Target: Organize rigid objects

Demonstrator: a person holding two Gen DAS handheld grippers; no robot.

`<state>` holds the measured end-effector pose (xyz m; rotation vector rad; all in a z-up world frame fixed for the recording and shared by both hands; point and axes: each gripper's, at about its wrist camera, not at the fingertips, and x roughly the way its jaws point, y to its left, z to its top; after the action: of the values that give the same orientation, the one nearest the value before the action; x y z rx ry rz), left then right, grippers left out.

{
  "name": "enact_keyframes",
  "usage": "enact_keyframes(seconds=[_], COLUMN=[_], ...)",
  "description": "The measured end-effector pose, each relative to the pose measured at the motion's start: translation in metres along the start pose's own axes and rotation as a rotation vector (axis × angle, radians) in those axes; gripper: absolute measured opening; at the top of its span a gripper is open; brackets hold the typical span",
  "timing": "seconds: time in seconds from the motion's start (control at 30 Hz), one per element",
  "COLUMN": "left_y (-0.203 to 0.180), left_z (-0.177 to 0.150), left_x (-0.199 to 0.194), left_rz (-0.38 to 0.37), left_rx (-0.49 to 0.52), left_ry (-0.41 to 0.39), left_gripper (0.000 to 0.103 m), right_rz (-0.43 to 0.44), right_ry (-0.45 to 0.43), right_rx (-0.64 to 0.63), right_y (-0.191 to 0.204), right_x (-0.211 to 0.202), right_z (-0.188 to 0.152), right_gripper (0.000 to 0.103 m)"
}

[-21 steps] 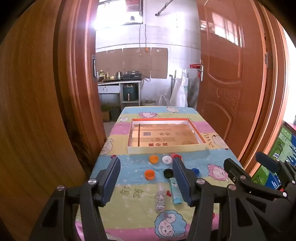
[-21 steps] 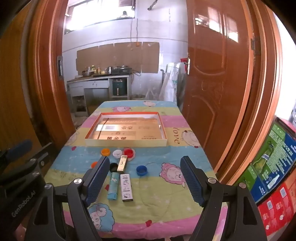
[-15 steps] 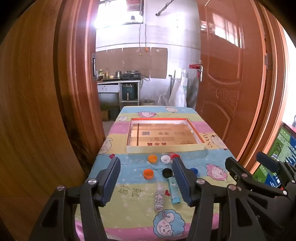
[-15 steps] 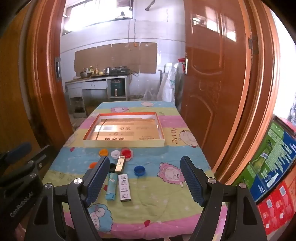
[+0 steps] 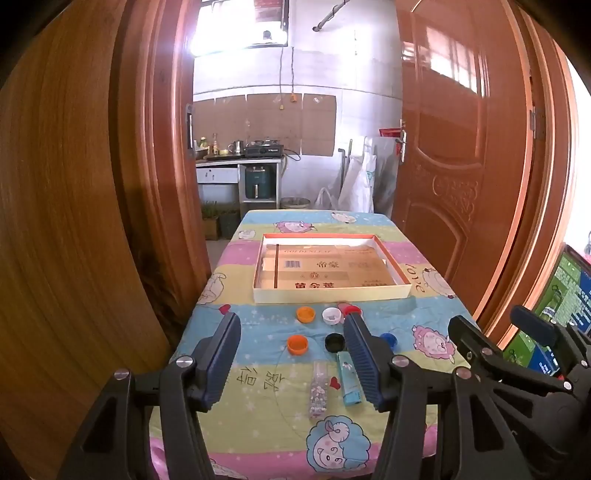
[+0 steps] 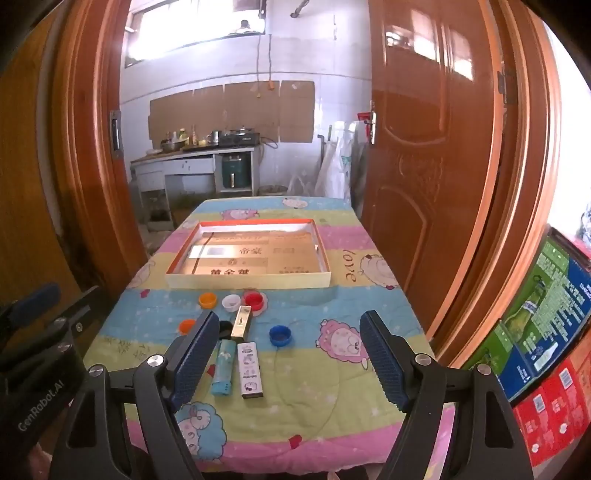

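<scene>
Both grippers backed off; fingers released, empty; caps (image 6: pixel 207 300), lighters (image 6: pixel 222 365) scattered before tray (image 6: pixel 247 282).

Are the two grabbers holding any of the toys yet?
No. The left gripper and the right gripper are both open and empty, above the table.

Glossy red-brown wooden doors (image 5: pixel 454 155) flanking an opening onto a white-tiled kitchen wall (image 6: pixel 236 55). Cardboard sheets (image 5: pixel 273 122) fixed across that wall, bright window (image 5: pixel 240 26) above. Counter (image 6: pixel 192 155) with cookware, dark green appliance (image 5: pixel 257 183) below. Stacked printed cartons (image 6: pixel 546 332) at right.
</scene>
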<state>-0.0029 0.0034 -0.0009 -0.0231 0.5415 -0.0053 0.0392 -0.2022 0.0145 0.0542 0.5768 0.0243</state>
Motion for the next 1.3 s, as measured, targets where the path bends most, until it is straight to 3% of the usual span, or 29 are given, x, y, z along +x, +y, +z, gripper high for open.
enact_keyframes(seconds=[1.3], left_y=[-0.004], left_z=[-0.005], left_x=[0.011], left_rz=[0.014], left_rx=[0.012], left_ry=[0.040], left_gripper=[0.059], right_rz=[0.012], right_ry=[0.025], right_rx=[0.009], right_y=[0.001], right_x=[0.010], right_z=[-0.006], right_gripper=[0.080])
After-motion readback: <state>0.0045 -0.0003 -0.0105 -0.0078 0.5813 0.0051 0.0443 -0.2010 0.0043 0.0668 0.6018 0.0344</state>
